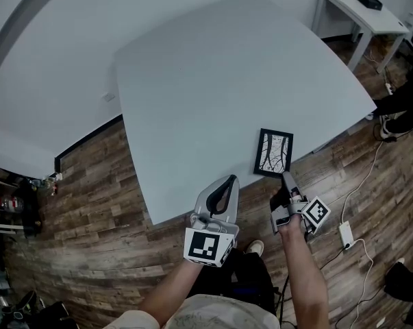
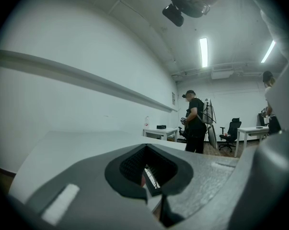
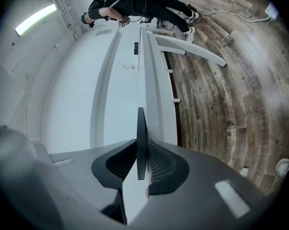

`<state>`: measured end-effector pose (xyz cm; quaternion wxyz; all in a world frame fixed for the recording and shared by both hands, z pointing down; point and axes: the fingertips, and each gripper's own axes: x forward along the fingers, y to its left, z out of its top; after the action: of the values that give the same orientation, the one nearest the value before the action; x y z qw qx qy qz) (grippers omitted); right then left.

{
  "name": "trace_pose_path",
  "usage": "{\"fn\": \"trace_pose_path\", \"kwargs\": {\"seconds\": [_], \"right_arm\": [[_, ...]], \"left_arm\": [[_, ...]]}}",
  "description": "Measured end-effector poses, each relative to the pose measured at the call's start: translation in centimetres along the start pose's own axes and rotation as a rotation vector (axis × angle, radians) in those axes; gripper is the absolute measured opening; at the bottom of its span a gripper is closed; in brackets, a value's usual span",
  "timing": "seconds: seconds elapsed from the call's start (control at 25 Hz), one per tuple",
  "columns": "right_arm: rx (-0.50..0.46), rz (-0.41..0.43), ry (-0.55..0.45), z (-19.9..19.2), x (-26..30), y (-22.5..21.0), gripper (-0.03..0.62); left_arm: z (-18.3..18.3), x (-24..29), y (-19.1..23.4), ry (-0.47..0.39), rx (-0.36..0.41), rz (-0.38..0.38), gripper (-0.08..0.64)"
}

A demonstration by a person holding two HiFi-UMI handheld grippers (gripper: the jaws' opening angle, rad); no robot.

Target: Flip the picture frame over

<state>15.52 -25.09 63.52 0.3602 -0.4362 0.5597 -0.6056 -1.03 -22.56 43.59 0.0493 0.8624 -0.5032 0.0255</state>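
Observation:
A black picture frame [image 1: 273, 152] with a white branch print facing up rests on the grey table [image 1: 213, 81], close to the table's front right edge. My right gripper [image 1: 285, 177] is shut on the frame's near edge. In the right gripper view the frame [image 3: 141, 128] shows edge-on as a thin dark strip pinched between the jaws of the right gripper [image 3: 142, 163]. My left gripper [image 1: 230, 179] hovers at the table's front edge, to the left of the frame and apart from it. Its jaws meet at the tips, and the left gripper [image 2: 149, 177] holds nothing.
A white desk [image 1: 360, 12] carrying a black box [image 1: 368, 1] stands at the far right. Cables and a white adapter [image 1: 346, 233] lie on the wood floor to my right. A person in black [image 2: 196, 121] stands by desks and an office chair [image 2: 229, 129] across the room.

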Motion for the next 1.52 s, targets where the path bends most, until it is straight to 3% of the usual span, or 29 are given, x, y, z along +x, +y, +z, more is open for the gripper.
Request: {"fn": "trace_pose_path", "kwargs": {"seconds": [0.4,0.52,0.76,0.88,1.04,1.2,1.36,1.44,1.52], "right_arm": [[-0.049,0.006,0.018,-0.2,0.0,-0.3,0.106],[-0.078,0.042,0.044,-0.7,0.1,0.4,0.231],[-0.127,0.039,0.054,-0.4,0.0,1.0,0.263],[-0.211,-0.001,0.053,0.4,-0.5,1.2,0.286],[-0.319,-0.12,0.007,1.5,-2.1,1.6,0.295],[-0.441,-0.072,0.019,1.4,-2.3,4.2,0.303],[-0.593,-0.028,0.033,1.5,-2.4,7.0,0.305],[-0.705,-0.042,0.029,1.5,-2.7,8.2,0.304],[-0.88,-0.059,0.02,1.4,-3.0,9.8,0.297]], "left_arm": [[0.2,-0.5,-0.1,-0.02,-0.005,0.0,0.0],[0.1,-0.4,-0.2,-0.018,-0.008,-0.003,0.0],[0.5,-0.2,-0.3,-0.024,-0.005,-0.006,0.0],[0.7,-0.1,-0.3,-0.028,-0.002,-0.005,0.0],[1.2,-0.2,-0.4,-0.039,0.003,-0.009,0.0],[1.2,-0.1,-0.4,-0.015,0.006,-0.017,0.0],[2.0,0.2,-0.4,-0.052,0.003,-0.018,0.0],[2.3,0.2,-0.5,-0.054,0.008,-0.022,0.0],[2.6,0.1,-0.6,-0.057,0.007,-0.023,0.0]]}}
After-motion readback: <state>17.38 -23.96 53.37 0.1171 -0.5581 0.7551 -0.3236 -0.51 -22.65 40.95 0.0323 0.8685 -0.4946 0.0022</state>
